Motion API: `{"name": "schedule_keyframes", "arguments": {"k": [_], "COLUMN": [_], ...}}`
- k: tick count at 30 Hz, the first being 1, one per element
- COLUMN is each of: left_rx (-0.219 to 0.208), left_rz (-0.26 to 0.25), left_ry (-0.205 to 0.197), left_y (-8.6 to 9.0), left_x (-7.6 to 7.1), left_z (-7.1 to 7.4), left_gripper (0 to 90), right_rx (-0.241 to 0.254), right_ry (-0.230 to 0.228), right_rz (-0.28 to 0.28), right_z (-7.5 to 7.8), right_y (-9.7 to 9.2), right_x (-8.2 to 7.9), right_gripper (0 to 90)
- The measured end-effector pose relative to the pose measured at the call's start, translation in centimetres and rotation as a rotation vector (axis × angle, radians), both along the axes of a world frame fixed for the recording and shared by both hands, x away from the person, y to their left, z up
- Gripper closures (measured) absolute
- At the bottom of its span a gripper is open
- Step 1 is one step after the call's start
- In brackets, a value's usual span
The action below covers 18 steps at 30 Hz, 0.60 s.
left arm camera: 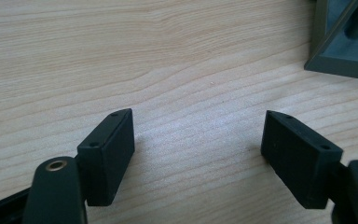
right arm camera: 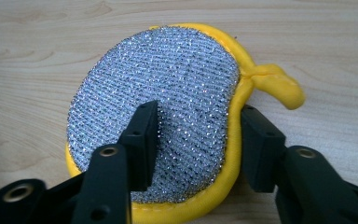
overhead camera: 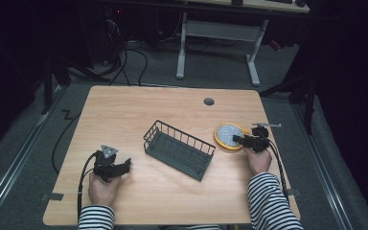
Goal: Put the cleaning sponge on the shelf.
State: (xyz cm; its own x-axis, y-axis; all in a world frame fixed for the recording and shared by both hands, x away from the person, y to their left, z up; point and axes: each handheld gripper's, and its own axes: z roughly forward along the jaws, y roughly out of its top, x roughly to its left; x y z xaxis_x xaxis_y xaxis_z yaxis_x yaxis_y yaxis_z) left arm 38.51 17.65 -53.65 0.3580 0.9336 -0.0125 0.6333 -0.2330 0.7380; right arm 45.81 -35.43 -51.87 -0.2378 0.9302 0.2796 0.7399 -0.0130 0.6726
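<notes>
A round scouring pad (overhead camera: 227,135), silver mesh with a yellow rim, lies on the right side of the wooden table. My right gripper (overhead camera: 237,140) reaches onto it from the near right. In the right gripper view one jaw digs into the pad's (right arm camera: 168,93) silver face and the other presses on its yellow rim, so my right gripper (right arm camera: 199,108) pinches part of the pad. My left gripper (overhead camera: 127,164) rests at the front left. Its jaws stand wide apart in the left gripper view, where my left gripper (left arm camera: 199,115) has only bare wood between them.
A dark wire basket (overhead camera: 179,132) stands slantwise in the middle of the table, with nothing in it; its corner (left arm camera: 335,65) shows in the left gripper view. A grey cable hole (overhead camera: 209,101) sits near the far edge. A desk frame (overhead camera: 218,31) stands on the floor beyond.
</notes>
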Motion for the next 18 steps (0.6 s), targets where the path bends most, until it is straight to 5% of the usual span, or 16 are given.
{"name": "schedule_keyframes", "arguments": {"k": [10, 18], "left_rx": [0.000, -0.004], "left_rz": [0.002, 0.004], "left_ry": [-0.002, -0.002], "left_y": [-0.04, 0.01], "left_x": [-0.02, -0.02], "left_z": [-0.01, -0.01], "left_gripper": [26.4, 27.2], "right_rx": [-0.060, -0.024], "right_ry": [-0.049, -0.063], "right_rz": [0.031, 0.038], "right_z": [0.52, 0.62], "right_y": [0.30, 0.00], "right_x": [-0.32, -0.38], "right_gripper": [74.8, 78.3]}}
